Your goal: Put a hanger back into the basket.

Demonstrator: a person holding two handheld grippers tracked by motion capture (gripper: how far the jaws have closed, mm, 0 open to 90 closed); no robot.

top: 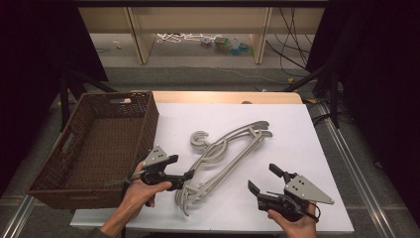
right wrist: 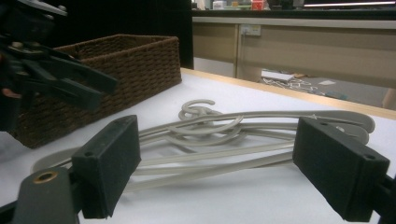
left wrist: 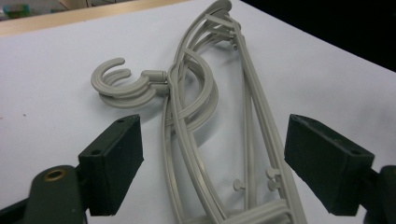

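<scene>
Hangers (top: 225,156) lying stacked on white table (top: 297,148); left gripper (top: 184,174) gaping wide, straddling stack's near end; right gripper (top: 262,179) also gaping, holding nothing.

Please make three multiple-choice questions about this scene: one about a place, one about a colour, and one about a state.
1. Where is the basket relative to the hangers?
A. To their left
B. To their right
C. On top of them

2. What colour are the hangers?
A. Red
B. Pale grey
C. Black

3. What state is the left tool in?
A. Shut on a hanger
B. Open, with the hangers between its jaws
C. Inside the basket

Answers:
1 A, since the high view shows the basket at the table's left edge.
2 B, as all views show pale grey plastic.
3 B, because the left gripper view shows its jaws standing apart on either side of the hangers.
</scene>
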